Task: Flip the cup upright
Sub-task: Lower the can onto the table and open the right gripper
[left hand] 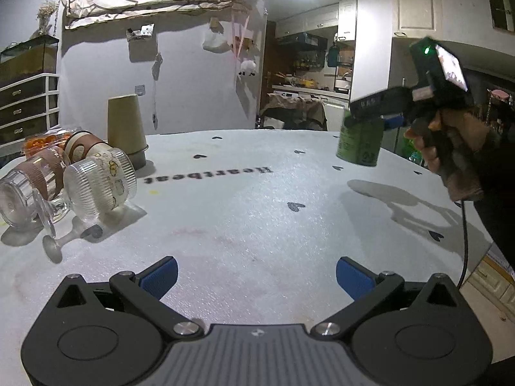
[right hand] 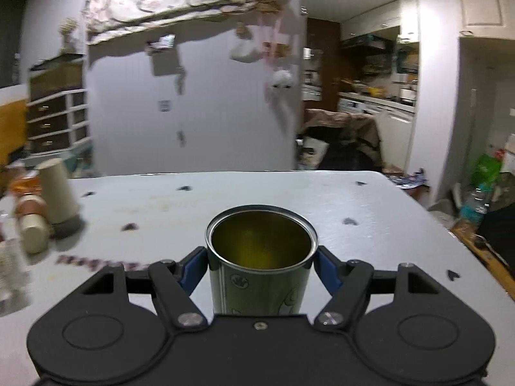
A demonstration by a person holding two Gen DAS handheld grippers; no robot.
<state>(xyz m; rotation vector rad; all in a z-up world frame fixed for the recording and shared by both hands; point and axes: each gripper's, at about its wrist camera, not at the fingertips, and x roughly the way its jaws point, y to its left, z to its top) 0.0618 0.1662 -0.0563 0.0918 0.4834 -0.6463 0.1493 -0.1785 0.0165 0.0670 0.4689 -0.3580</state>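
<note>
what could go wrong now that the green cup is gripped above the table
1. The right gripper holds the green cup near its rim, mouth up, off the table; released from there it may tip or bounce.
2. Pads pinch only a narrow band, so it could slip.
3. The open left gripper sits too far away to catch it.
</note>
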